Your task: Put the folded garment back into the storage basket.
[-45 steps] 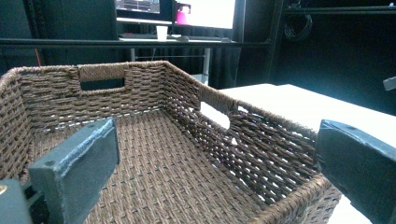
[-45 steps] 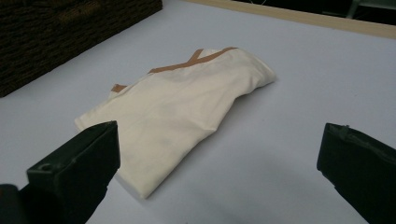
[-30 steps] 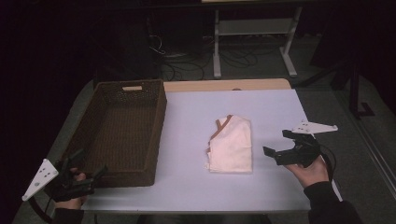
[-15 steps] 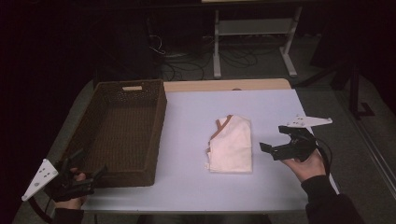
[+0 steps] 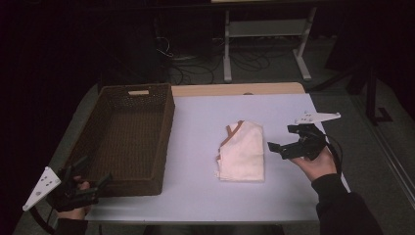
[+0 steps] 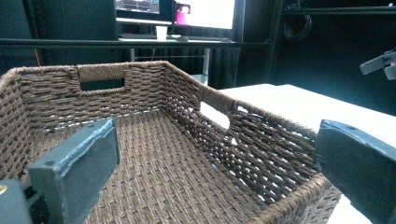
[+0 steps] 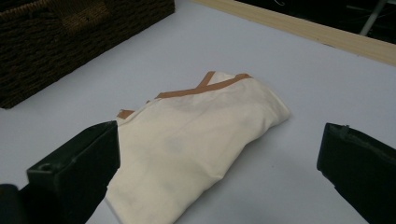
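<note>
White table (image 5: 205, 196): folded cloth (image 5: 242, 152) not in basket (image 5: 127, 137) yet; right gripper (image 5: 280, 148) beside it, left gripper (image 5: 90, 182) near basket, both wide open, empty.

- Metal stand (image 5: 266, 41) with a shelf, on the floor beyond the table.
- Tangled cables (image 5: 195, 68) beside it.
- Lit monitors (image 6: 180, 11) and white cup (image 6: 161, 32) behind the basket.

Dark room; white metal stand (image 5: 266, 29), cables on floor (image 5: 195, 66); lit monitors (image 6: 175, 11) behind.
</note>
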Demonstrator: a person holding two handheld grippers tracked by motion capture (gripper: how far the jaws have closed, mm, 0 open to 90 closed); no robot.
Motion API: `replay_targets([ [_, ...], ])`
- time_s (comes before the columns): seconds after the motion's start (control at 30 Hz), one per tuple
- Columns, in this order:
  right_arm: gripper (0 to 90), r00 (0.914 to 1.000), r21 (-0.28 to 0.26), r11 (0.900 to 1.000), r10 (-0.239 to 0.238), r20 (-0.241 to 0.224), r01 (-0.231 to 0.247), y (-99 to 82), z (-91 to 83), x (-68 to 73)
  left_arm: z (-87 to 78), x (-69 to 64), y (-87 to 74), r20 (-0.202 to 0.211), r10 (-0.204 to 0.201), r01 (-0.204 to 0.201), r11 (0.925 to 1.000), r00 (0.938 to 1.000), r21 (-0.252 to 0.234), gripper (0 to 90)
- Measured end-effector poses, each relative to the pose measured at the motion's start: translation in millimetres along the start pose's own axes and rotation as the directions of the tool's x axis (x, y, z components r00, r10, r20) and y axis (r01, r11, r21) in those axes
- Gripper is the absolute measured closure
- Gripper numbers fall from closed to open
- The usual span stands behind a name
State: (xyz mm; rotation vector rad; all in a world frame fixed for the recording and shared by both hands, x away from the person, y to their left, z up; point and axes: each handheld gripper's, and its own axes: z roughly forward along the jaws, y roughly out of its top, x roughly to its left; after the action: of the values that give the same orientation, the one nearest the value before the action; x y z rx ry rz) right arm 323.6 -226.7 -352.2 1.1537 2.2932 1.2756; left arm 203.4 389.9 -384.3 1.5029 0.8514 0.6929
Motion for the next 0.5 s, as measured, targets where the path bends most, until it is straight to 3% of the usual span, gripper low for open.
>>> replay_targets([
  [0.1,0.0,1.0000,0.010,1.0000,0.000,-0.003,0.000,2.6,4.1,-1.0,0.0,0.0,0.0,0.002,0.001,-0.001,1.0000,1.0000,0.000,0.0],
  [0.5,0.0,0.9974,0.018,0.9974,0.069,0.018,-0.070,3.7,20.0,-20.1,0.1,0.3,-0.1,0.002,-0.001,0.001,1.0000,1.0000,-0.001,0.0],
])
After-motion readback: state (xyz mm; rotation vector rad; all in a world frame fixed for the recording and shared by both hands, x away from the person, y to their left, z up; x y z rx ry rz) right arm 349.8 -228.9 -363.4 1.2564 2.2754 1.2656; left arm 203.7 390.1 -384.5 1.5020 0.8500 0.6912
